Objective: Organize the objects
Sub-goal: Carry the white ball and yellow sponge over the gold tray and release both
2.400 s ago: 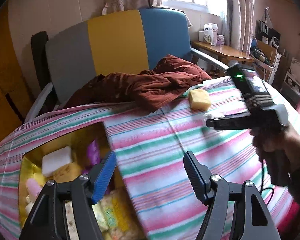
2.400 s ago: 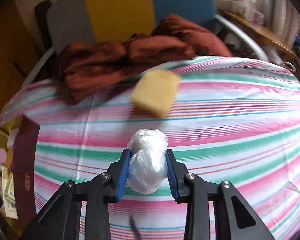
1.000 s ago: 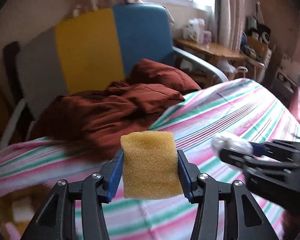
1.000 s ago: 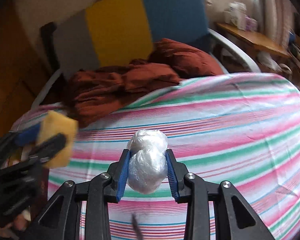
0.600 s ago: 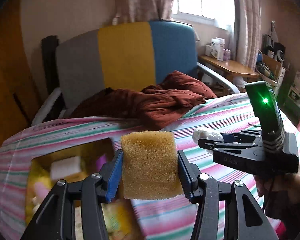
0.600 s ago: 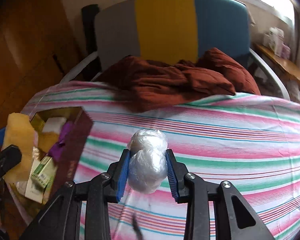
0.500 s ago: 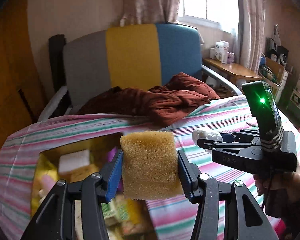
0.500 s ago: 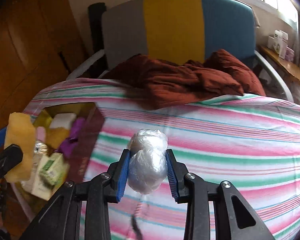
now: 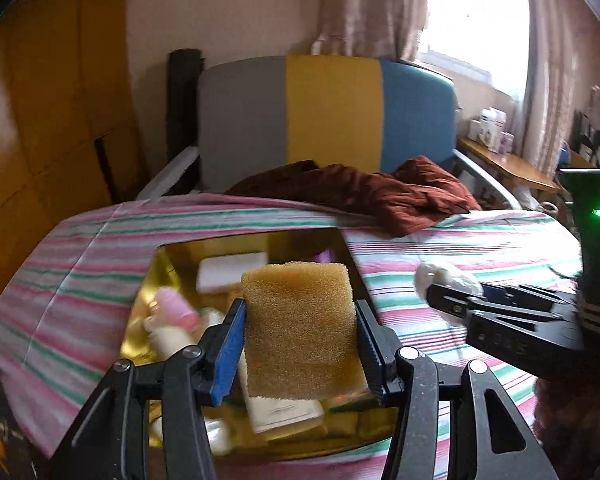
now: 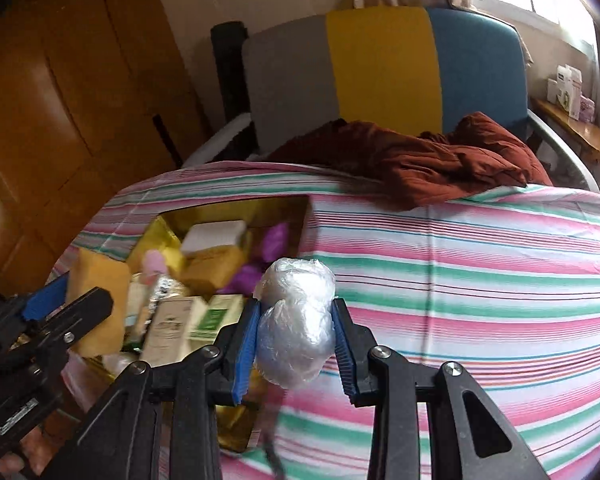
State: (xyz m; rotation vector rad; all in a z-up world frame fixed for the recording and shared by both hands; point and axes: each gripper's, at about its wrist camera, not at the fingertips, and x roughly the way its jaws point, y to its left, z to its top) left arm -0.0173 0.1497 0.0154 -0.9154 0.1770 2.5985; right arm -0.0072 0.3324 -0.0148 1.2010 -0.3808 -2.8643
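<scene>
1. Two grippers are clenched on loads: the left gripper [image 9: 300, 344] grips a yellow sponge [image 9: 300, 328] above the gold box [image 9: 172, 256].
2. At 3 o'clock, the right gripper [image 10: 296, 344] grips a plastic-wrap ball [image 10: 296, 320].
3. Inside the box lie a white block [image 9: 232, 272], pink bottle [image 9: 176, 308] and cartons [image 10: 196, 320].

yellow sponge [image 9: 300, 330] hiding box [image 9: 168, 258] contents behind it, pink bottle [image 9: 174, 307] blurred, carton [image 10: 168, 330] print unreadable

Premises: a lived-in room of a private home. Evidence: curtained window [image 9: 472, 20], wooden wardrobe doors [image 10: 52, 92], a grey, yellow and blue upholstered chair [image 9: 328, 120] with a rust-brown garment [image 9: 380, 196] draped over it. A striped cloth [image 10: 480, 280] covers the tabletop; a side shelf [image 9: 504, 164] holds small household boxes.
</scene>
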